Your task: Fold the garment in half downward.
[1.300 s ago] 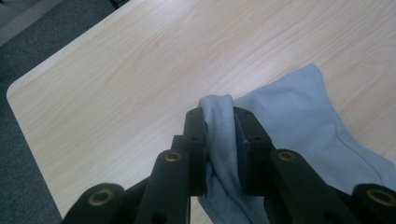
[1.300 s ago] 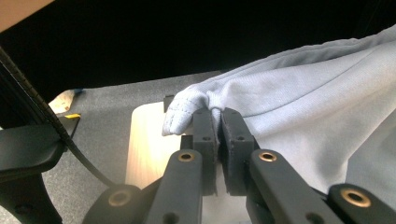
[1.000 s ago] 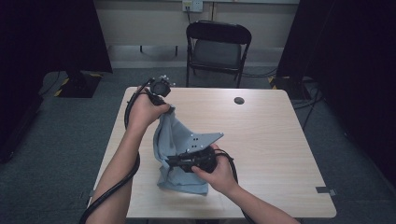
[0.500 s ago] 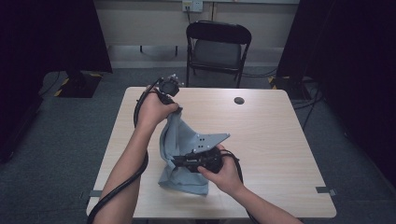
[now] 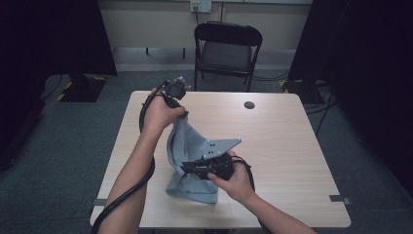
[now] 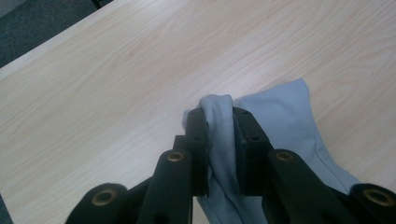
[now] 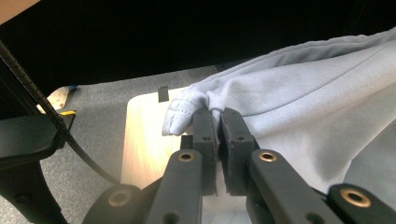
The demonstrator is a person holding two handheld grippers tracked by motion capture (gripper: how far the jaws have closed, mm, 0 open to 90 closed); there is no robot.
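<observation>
Pale blue soft knit cloth (image 5: pixel 187 161) with a ribbed hem, draped upward from the near-left part of a light wood-grain rectangular table (image 5: pixel 287 161), stretched between two hand-held tools. Left gripper (image 6: pixel 219 140), black and two-jawed, raised over the far-left part of the table; jaws clamped on a bunched fold of the cloth, fabric packed between the pads and rising just above the tips. Right gripper (image 7: pixel 217 135), black with a grey three-cornered plate on top, held low near the middle of the table's near half; jaws drawn close together and pinched on the cloth just beside its hemmed edge. Lower end of the cloth resting on the tabletop at near left. Small dark round disc (image 5: pixel 249 105) lying at the far side of the table, well apart from the cloth. Black folding metal chair (image 5: pixel 226 46) standing beyond the far edge. No legible brand, label or writing on cloth, tools or table.
</observation>
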